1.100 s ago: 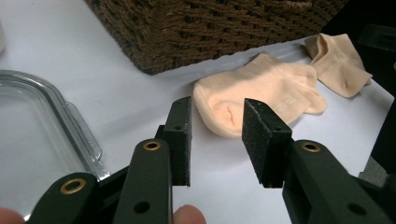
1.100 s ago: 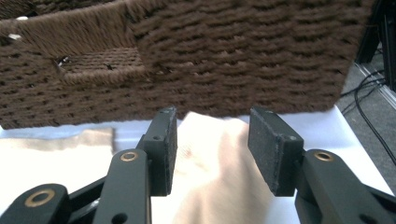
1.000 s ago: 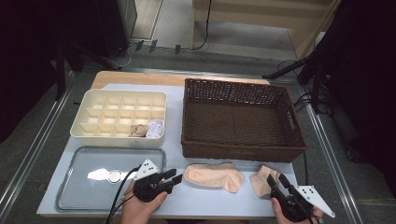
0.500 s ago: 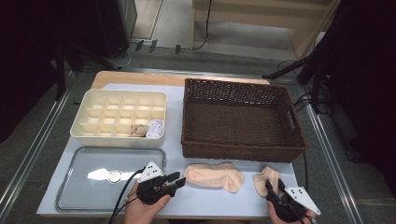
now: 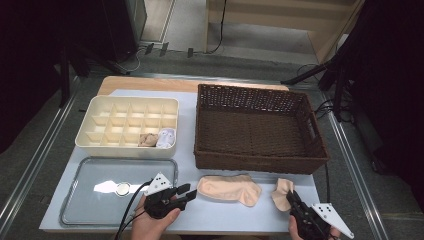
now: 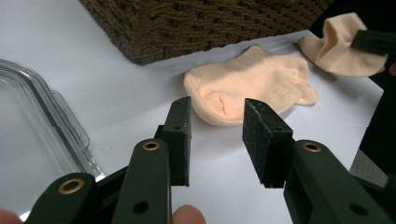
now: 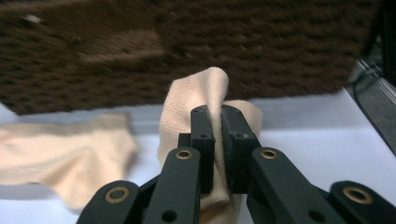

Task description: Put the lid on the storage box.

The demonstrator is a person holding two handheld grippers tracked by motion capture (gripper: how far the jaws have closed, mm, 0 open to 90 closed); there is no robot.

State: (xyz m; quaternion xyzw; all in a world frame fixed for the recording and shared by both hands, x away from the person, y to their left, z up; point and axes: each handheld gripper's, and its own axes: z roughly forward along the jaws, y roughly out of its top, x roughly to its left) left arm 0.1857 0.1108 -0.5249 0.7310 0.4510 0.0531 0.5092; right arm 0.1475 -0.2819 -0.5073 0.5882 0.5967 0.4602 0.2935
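Dark floor and black equipment stands surround a pale bench [image 5: 190, 150] seen from above. At its centre right, toward 2 o'clock, stands a large brown wicker basket [image 5: 257, 127]; at 10 o'clock sits a cream divider box [image 5: 127, 125] with two small rolled socks in its near cells, and at 8 o'clock lies a clear tray [image 5: 120, 190]. Along the near edge lie two peach ankle socks. The larger sock [image 5: 229, 188] rests flat at 6 o'clock, just in front of the basket. The smaller sock [image 5: 281, 193] sits at 5 o'clock, bunched and partly lifted. The right hand-held gripper [image 7: 217, 149], coming in from the bottom right corner, has just been closing and now pinches a fold of the smaller sock between its pads, with fabric standing up above and around the jaws. The left hand-held gripper [image 6: 217, 140] hovers low at 7 o'clock, jaws partly apart with nothing between them, aimed at the toe end of the larger sock, near it but not touching. Both socks look light, thin and limp, so they will likely droop and fold as soon as they are raised, and they should not break or slide away much on the bench. A pinch on a raised ridge or on the thicker cuff seems the surest hold; a flat area may slip from under the pads.
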